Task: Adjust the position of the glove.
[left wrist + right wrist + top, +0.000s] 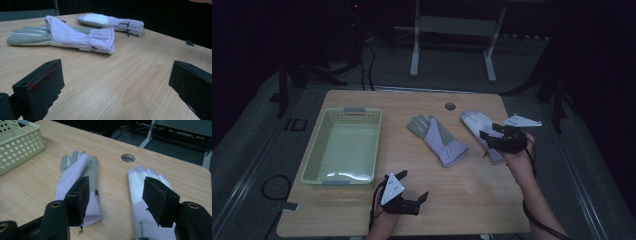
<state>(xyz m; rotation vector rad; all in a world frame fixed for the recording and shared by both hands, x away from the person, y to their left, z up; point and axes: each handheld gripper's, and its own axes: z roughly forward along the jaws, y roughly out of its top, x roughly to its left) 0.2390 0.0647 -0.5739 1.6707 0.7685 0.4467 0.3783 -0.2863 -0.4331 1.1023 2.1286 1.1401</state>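
Right gripper [486, 135] hovers half-open over the right glove [479, 127], nothing pinched; left gripper [414, 186] sits wide open on the bench [462, 190].

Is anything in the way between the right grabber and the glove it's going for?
No. The right gripper hangs right over the right-hand glove, jaws apart, with nothing visible between them. The other glove lies off to the side, nearer the basket.
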